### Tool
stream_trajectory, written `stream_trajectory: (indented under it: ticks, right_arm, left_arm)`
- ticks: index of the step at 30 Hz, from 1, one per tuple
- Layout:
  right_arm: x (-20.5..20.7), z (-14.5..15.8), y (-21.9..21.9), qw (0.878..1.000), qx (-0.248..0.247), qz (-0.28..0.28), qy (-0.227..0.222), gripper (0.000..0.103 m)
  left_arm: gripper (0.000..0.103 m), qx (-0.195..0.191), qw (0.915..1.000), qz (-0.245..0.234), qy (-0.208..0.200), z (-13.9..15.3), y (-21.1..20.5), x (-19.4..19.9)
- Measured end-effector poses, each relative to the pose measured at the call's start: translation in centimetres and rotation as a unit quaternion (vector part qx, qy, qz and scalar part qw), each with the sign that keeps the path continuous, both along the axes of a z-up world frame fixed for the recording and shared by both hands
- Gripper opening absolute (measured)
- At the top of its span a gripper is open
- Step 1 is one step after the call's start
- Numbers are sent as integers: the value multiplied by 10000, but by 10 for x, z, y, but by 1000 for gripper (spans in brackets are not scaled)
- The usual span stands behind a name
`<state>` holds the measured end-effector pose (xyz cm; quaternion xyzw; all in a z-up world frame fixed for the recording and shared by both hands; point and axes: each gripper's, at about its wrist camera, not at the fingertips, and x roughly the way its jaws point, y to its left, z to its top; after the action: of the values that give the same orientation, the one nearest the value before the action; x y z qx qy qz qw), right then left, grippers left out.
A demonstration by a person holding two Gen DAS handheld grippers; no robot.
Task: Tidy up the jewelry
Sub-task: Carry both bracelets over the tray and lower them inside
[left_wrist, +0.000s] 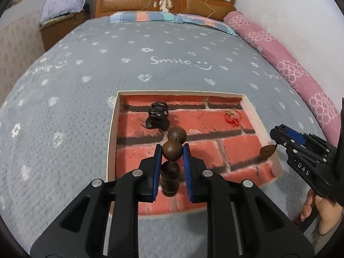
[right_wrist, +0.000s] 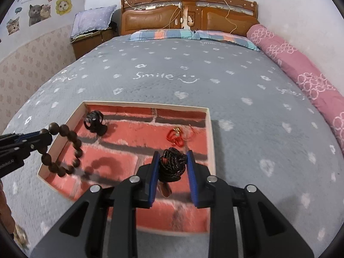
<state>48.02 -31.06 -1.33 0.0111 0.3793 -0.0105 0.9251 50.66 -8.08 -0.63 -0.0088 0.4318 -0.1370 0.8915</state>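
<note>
A shallow box (left_wrist: 111, 133) lined with a red brick pattern lies on the bed. My left gripper (left_wrist: 172, 150) is shut on one bead of a brown wooden bead bracelet (left_wrist: 173, 148), which hangs over the box. From the right wrist view the left gripper (right_wrist: 44, 136) holds the bracelet (right_wrist: 64, 150) above the box's (right_wrist: 210, 139) left rim. My right gripper (right_wrist: 173, 157) is shut on a black braided cord bundle (right_wrist: 172, 164) with a brown pendant (right_wrist: 164, 189) dangling below. In the box lie a black hair claw (left_wrist: 158, 116) (right_wrist: 94, 121) and a red heart trinket (left_wrist: 232, 117) (right_wrist: 175, 137).
The bed has a grey quilt (left_wrist: 150, 60) printed with "Smile". A rolled pink blanket (left_wrist: 290, 64) runs along its right side. Striped pillows (right_wrist: 189, 35) and a wooden headboard (right_wrist: 189, 13) stand at the far end, a nightstand (right_wrist: 90, 43) at far left. A hand (left_wrist: 322, 210) holds the right gripper.
</note>
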Motion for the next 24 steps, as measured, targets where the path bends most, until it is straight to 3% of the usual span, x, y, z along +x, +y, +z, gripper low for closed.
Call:
stream_trajectory:
  ticks: [13,19,24]
  right_arm:
    - [60,-43,-10,9993,-76,-234,270,25]
    - [80,-54,-18,9982,21,-295,524,25]
    - [92,-63,-13,9965,-189,-217,779,25]
  left_arm:
    - [18,736,9964,407,42,-50,8,65]
    - [18,915,9948,402,214,-69,3,82]
    - [18,961,9944,358,271,-75,3,85]
